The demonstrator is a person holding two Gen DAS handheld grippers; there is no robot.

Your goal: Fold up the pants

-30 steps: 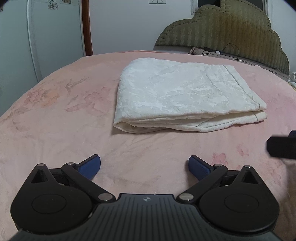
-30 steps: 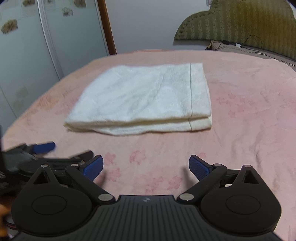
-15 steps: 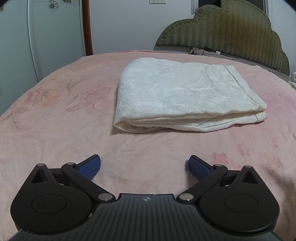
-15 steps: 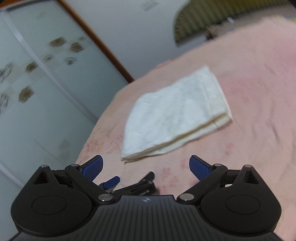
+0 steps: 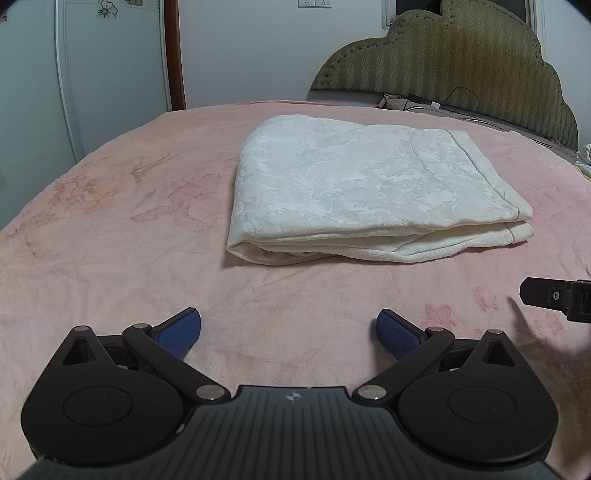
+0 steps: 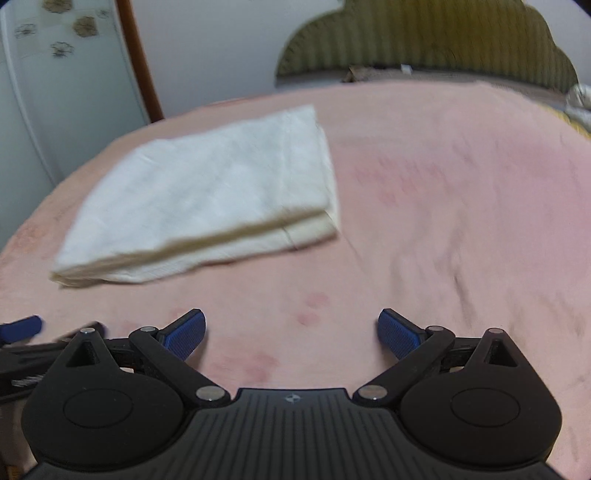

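Above our left gripper [image 5: 289, 330] and right gripper [image 6: 291, 332], both fingers spread empty, lay the folded cream patterned pants [image 5: 362, 192]; careless nudging could undo layers.

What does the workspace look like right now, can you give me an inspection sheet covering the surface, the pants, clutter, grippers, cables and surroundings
Surface: pink floral bedspread, lightly wrinkled.
Job's things: white pants lying folded in a flat stack in the middle of the bed, touched by neither gripper.
Clutter: a pale bundle at the bed's far right edge; too cut off to identify.
Grippers: left gripper open, empty, short of the pants; right gripper open, empty, its view motion-blurred.
Cables: a dark cable looping by the headboard.
Surroundings: olive padded headboard, white wardrobe doors with flower decals, wall socket.
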